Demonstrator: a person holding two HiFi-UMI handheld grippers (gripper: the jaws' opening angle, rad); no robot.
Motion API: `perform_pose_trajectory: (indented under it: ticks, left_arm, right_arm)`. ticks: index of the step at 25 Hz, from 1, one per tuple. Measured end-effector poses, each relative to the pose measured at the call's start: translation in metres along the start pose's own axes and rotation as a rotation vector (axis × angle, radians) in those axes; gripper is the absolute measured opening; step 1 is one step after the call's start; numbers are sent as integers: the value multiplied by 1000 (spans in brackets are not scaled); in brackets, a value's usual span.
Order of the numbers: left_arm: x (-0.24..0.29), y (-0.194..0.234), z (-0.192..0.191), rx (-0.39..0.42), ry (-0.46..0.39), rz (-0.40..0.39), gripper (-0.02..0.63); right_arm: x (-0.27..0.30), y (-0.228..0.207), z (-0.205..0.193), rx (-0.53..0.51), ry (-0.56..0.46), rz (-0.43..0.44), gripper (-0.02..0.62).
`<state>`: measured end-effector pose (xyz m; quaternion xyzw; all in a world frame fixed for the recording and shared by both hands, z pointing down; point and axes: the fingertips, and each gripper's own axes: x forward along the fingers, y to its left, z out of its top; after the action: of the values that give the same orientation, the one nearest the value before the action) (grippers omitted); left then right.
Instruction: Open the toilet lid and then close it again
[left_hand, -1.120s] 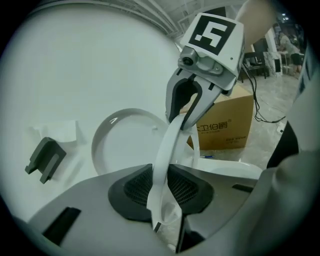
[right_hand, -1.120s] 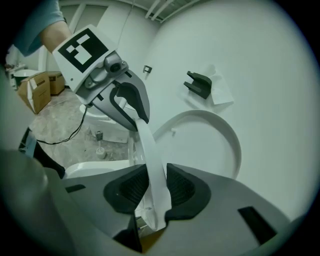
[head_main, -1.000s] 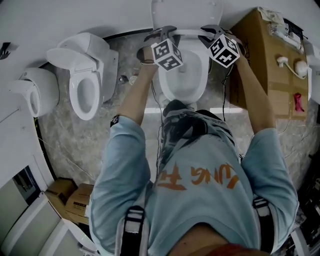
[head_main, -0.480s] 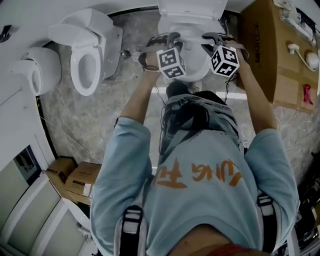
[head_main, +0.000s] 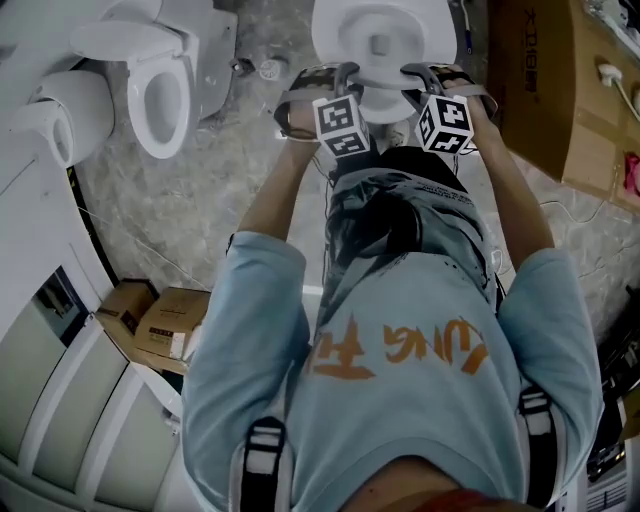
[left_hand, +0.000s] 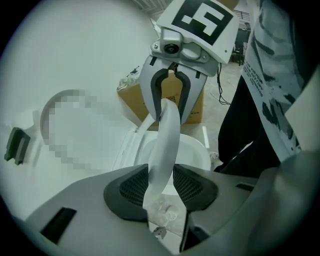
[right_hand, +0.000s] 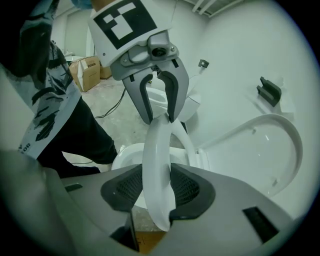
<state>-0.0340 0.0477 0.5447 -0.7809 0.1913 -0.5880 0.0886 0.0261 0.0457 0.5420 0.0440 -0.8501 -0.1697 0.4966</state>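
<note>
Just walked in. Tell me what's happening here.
A person is bent over a toilet, with a handheld gripper in each hand. The left gripper and the right gripper both have the front edge of the white seat ring between their jaws, which are opening. The ring is tilted up off the bowl, and the lid stands open behind it.
</note>
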Motion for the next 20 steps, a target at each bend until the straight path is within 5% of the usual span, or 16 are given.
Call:
perform_pose_trajectory:
  ticks: [14,20]
  left_arm:
    - [59,-91,-39,58,45,-137,176]
    - [86,-119,-53,40,47,-132,181]
  right_arm:
    - [75,91,-26,-101,29,135,227]
    - [106,119,-39,-146,44,149,238]
